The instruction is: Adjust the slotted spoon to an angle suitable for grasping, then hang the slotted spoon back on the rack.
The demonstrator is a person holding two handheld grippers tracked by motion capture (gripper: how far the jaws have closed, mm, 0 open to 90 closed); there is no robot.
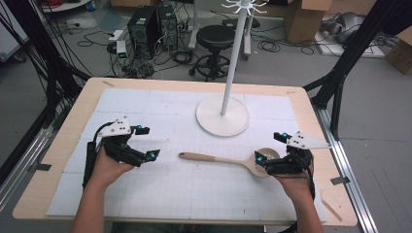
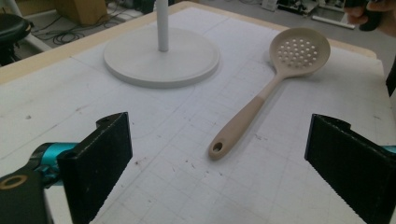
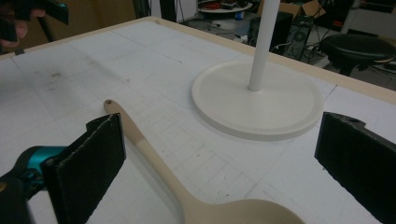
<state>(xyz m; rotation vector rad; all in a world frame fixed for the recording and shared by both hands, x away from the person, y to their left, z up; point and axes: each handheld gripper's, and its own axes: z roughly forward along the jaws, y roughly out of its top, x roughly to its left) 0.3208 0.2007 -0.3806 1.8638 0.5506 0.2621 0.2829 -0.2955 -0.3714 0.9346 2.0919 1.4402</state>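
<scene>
High view: slotted spoon [image 1: 221,159] lying flat on the white mat [image 1: 145,102] in the lower middle of the frame, handle end toward the left, round bowl toward the right. Left gripper [image 1: 147,142] at left of centre, held in a hand [image 1: 108,167], jaws wide apart with nothing between them, well apart from the handle end. Right gripper [image 1: 270,146] at right of centre, in the other hand [image 1: 291,182], jaws spread on either side of the spoon's bowl; contact with the bowl not discernible. White stand [image 1: 223,114] with a round base and a thin pole just above centre, on the far side of the spoon. Wooden table [image 1: 311,121] edge framing the mat. Left gripper view: two black jaws rising from the lower left and lower right corners, set wide, bare mat between. Spoon [image 2: 261,95] running from lower centre to the upper right, perforated bowl at the top, hanging hole at the near handle end. Stand base [image 2: 161,58] at upper left of centre. Right gripper view: black jaws at the lower left and right edges, spread wide. Spoon handle [image 3: 144,140] slanting from left of centre down to the bowl at the bottom edge, between the jaws, just beside the left one, not pinched. Stand base [image 3: 259,105] right of centre, pole rising to the top edge.
</scene>
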